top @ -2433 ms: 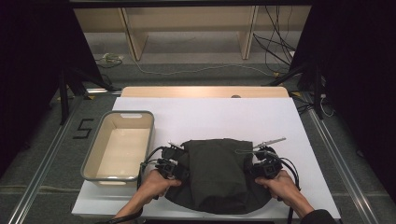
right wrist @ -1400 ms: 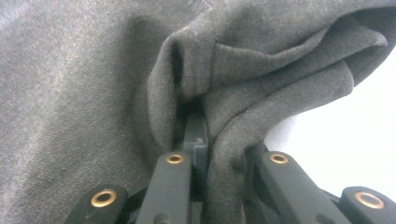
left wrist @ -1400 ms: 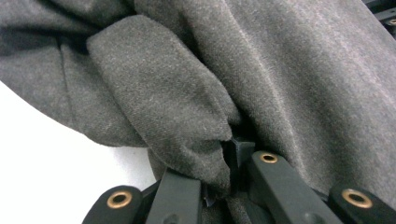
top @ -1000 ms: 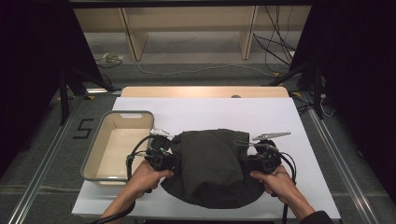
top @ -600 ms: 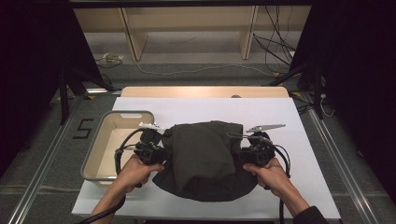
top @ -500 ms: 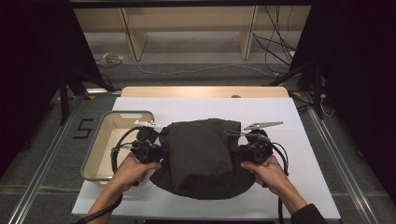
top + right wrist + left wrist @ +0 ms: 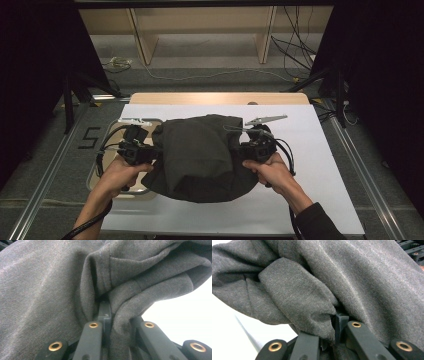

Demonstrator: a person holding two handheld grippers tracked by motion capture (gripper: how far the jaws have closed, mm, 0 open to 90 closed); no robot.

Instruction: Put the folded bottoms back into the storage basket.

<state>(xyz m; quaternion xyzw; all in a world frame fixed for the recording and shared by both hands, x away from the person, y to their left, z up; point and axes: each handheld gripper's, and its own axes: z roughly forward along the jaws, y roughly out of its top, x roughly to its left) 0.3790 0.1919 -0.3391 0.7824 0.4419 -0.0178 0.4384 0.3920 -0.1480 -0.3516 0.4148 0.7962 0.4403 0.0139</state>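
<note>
Left hand-held gripper [image 7: 150, 152]: jaws drawn narrow and clamped on a bunched fold at the left edge of the dark grey garment [image 7: 200, 155]; the left gripper view shows cloth pinched between the black jaws. Right hand-held gripper [image 7: 245, 150]: likewise closed on a gathered fold at the garment's right edge, confirmed in the right gripper view.

The garment hangs slack between the two grips, over the middle of the white table [image 7: 320, 165], its lower hem drooping toward 6 o'clock and appearing to brush the surface. At 9 o'clock of the garment, partly beneath the left hand [image 7: 117, 172], stands a shallow clear bin [image 7: 100, 172].

Assessment: the step in hand is a two-point lift and carry of the garment. The next move probably calls for keeping both grips firm, raising the hem clear of the table, and travelling toward 9 o'clock to bring the cloth over the bin before release.
</note>
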